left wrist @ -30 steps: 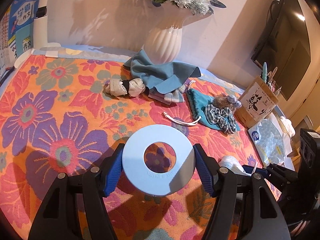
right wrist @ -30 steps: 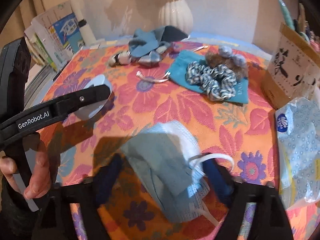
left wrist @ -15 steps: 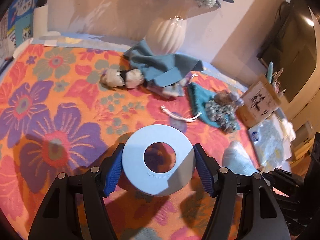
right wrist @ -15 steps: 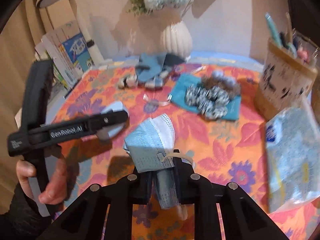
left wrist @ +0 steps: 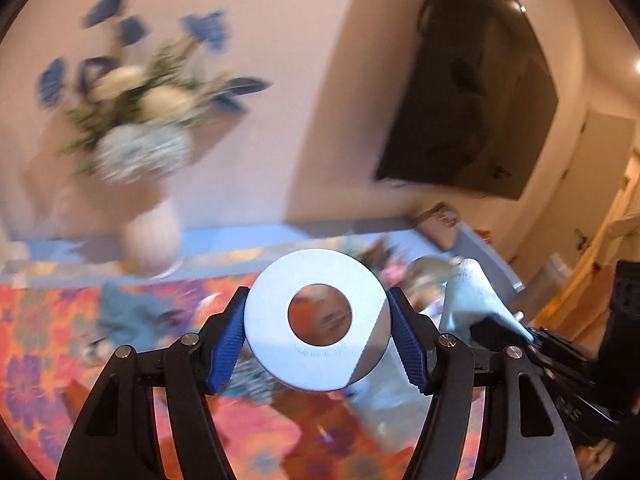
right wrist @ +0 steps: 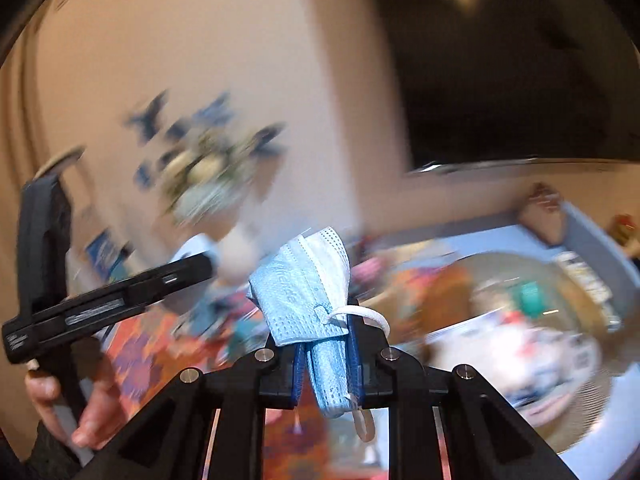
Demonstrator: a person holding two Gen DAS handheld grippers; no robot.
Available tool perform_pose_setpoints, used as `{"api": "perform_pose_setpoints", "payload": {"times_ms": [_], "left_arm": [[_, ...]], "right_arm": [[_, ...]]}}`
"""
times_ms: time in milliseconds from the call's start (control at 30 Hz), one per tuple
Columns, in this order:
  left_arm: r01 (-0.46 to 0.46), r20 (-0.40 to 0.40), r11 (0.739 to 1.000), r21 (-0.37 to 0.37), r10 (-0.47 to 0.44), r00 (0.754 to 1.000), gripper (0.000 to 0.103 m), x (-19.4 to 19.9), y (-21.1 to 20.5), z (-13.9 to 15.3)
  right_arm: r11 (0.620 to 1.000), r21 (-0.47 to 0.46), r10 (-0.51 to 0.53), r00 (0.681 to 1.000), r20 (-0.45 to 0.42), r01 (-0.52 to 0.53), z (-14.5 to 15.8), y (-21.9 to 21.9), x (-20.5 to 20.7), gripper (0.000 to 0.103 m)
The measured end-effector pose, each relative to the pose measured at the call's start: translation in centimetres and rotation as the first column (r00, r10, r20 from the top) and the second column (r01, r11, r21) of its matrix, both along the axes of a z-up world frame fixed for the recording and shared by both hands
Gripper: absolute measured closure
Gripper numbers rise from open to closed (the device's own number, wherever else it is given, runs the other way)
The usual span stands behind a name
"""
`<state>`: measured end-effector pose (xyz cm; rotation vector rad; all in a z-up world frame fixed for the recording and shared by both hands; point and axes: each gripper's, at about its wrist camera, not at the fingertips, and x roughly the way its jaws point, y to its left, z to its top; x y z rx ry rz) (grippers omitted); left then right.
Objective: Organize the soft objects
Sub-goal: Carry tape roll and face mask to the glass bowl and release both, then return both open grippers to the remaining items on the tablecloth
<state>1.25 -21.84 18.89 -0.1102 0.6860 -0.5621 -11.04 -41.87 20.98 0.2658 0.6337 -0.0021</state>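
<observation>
My right gripper [right wrist: 326,354] is shut on a folded light blue face mask [right wrist: 306,286], held up in the air; its white ear loop [right wrist: 362,314] hangs beside the right finger. The mask also shows in the left wrist view [left wrist: 474,298]. My left gripper [left wrist: 318,332] is shut on a pale blue flat ring [left wrist: 318,320], lifted above the floral cloth [left wrist: 36,320]. A teal cloth pile [left wrist: 132,314] lies blurred on the cloth below. The left gripper appears at the left of the right wrist view [right wrist: 108,300].
A white vase with flowers [left wrist: 150,228] stands at the back of the table. A dark TV [left wrist: 472,96] hangs on the wall. A round container with items [right wrist: 532,340] shows blurred at the right. Both views are motion-blurred.
Both grippers have risen and tilted up, so the wall and TV fill the views. The right gripper closed on the mask and lifted it off the cloth.
</observation>
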Motion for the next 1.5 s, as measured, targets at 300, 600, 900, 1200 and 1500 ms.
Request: {"api": "perform_pose_setpoints", "payload": {"times_ms": [300, 600, 900, 1200, 1500], "left_arm": [[0.185, -0.023, 0.982, -0.024, -0.186, 0.982, 0.038, 1.9, -11.1, 1.1], [0.296, -0.047, 0.954, 0.057, -0.293, 0.955, 0.027, 2.5, -18.7, -1.6], [0.356, -0.124, 0.931, 0.074, -0.346, 0.930, 0.013, 2.4, -18.9, -3.6], [0.301, -0.023, 0.950, 0.086, -0.300, 0.954, 0.013, -1.6, -11.4, 0.7], [0.013, 0.185, 0.981, 0.192, -0.049, 0.981, 0.012, -7.9, 3.0, 7.4]], "right_arm": [[0.940, -0.066, -0.337, 0.941, -0.018, 0.335, 1.3, -10.9, 0.0, 0.085], [0.890, -0.106, -0.453, 0.886, -0.102, 0.443, -0.9, -14.5, 0.9, 0.074], [0.877, -0.055, -0.475, 0.848, -0.236, 0.476, -3.2, -16.9, -1.0, 0.034], [0.883, 0.031, -0.453, 0.868, -0.205, 0.468, -0.7, -14.1, -4.0, 0.033], [0.963, 0.059, -0.251, 0.957, -0.143, 0.262, 1.6, -2.6, -2.4, 0.016]]}}
